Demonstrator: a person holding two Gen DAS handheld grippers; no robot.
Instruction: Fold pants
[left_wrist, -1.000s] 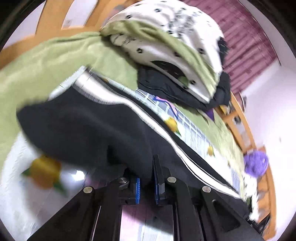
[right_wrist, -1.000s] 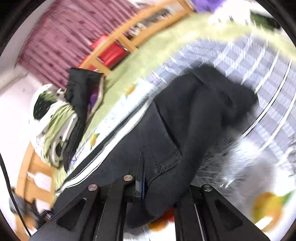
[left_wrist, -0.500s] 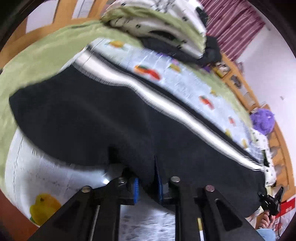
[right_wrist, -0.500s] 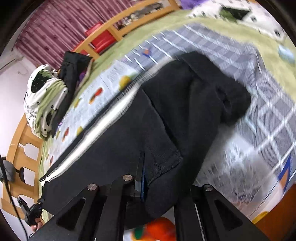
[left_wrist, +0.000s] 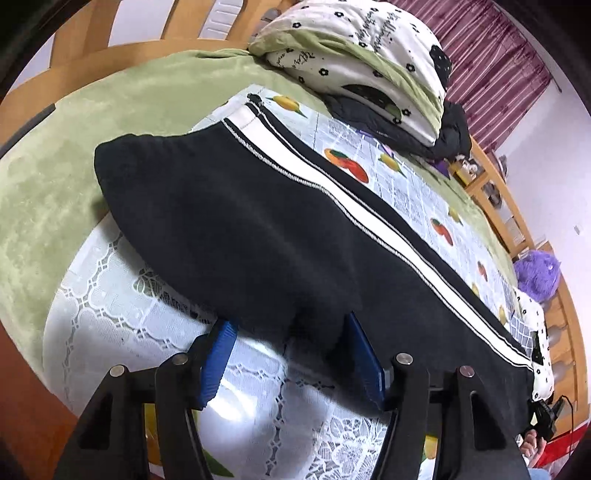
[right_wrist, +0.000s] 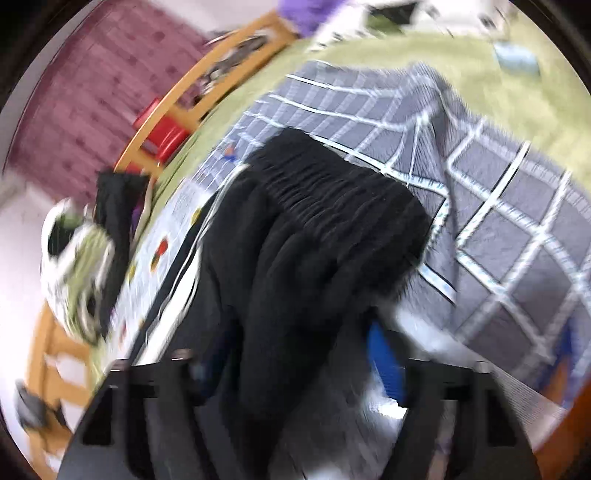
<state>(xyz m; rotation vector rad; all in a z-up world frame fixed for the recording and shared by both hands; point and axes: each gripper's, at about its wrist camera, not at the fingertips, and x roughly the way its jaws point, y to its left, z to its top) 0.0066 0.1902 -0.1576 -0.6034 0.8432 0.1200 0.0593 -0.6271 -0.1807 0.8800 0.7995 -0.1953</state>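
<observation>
The black pants (left_wrist: 258, 236) with a white side stripe (left_wrist: 369, 206) lie flat along the bed, folded lengthwise. My left gripper (left_wrist: 291, 354) is open, its blue pads (left_wrist: 218, 358) spread on either side of the near hem edge of the leg. In the blurred right wrist view the gathered waistband (right_wrist: 332, 199) of the pants lies ahead. My right gripper (right_wrist: 299, 365) is open, with black cloth between the spread fingers and one blue pad (right_wrist: 384, 362) showing.
A fruit-print lace cloth (left_wrist: 122, 295) and a grey checked blanket (right_wrist: 517, 221) cover the green bed sheet (left_wrist: 55, 166). A pile of bedding and dark clothes (left_wrist: 369, 62) sits at the far end. A wooden bed frame (left_wrist: 495, 192) borders the far side. A purple plush (left_wrist: 539, 269) lies at the right.
Both grippers have opened and let go of the pants, which now lie flat on the bed. The right gripper is still moving, its view blurred.
</observation>
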